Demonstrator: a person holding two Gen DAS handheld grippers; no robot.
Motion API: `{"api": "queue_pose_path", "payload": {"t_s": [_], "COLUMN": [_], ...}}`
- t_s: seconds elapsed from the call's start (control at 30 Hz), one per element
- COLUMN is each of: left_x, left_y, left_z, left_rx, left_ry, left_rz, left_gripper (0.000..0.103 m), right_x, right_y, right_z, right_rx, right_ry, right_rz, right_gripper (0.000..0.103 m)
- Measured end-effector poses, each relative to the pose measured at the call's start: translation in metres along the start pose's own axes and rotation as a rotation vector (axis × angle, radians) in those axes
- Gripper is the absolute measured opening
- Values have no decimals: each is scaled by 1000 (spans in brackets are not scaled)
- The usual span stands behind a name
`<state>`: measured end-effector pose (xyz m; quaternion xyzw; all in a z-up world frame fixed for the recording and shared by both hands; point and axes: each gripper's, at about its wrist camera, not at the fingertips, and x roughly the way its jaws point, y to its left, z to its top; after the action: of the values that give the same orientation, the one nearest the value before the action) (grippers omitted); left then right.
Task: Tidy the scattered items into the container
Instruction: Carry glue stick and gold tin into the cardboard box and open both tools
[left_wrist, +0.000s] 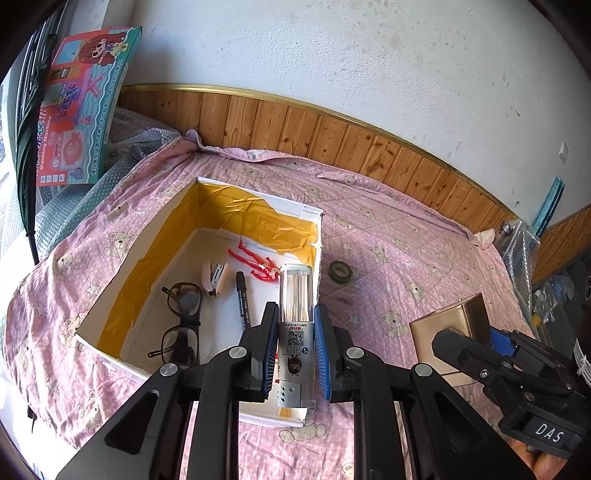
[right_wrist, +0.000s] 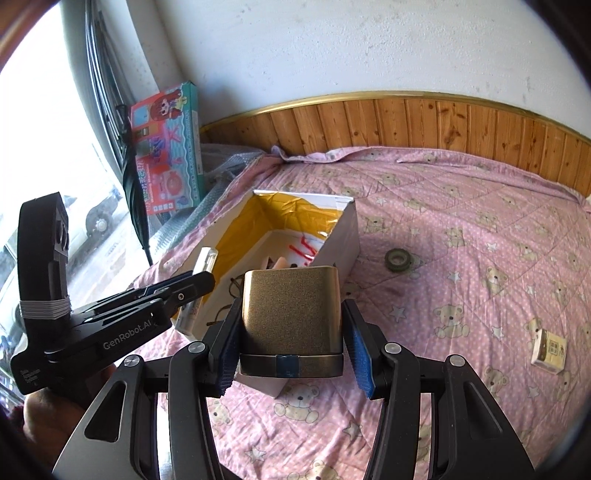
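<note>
A white cardboard box (left_wrist: 122, 266) lined with yellow tape lies open on the pink bedspread; the box (right_wrist: 343, 236) also shows in the right wrist view. Inside lie glasses (left_wrist: 181, 321), a black pen (left_wrist: 243, 299), a red toy figure (left_wrist: 255, 264) and a pale clip (left_wrist: 216, 277). My left gripper (left_wrist: 295, 350) is shut on a clear tube of swabs (left_wrist: 295, 295), held over the box's near right corner. My right gripper (right_wrist: 291, 354) is shut on a gold rectangular case (right_wrist: 291, 317), just right of the box. The gold case (left_wrist: 443, 325) appears at the right of the left wrist view.
A dark tape roll (right_wrist: 397, 260) lies on the bedspread right of the box. A small cream packet (right_wrist: 550, 350) rests further right. A toy washing machine carton (left_wrist: 85, 103) leans at the far left by the window. Wood panelling (left_wrist: 332, 136) borders the bed.
</note>
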<state>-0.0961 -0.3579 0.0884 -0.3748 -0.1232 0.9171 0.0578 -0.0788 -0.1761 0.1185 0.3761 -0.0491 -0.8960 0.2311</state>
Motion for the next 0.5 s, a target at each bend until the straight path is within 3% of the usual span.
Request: {"api": "queue_pose_path", "payload": {"t_s": [0.5], "left_x": [28], "left_y": [49], "left_z": [7], "left_rx": [-127], "left_ry": [61], "left_rz": [-18], "left_gripper": [20], "right_x": [39], "right_y": [31], "right_z": [45], "right_rx": [-99], "right_ry": [8], "right_rz": [59], "right_gripper": [53]}}
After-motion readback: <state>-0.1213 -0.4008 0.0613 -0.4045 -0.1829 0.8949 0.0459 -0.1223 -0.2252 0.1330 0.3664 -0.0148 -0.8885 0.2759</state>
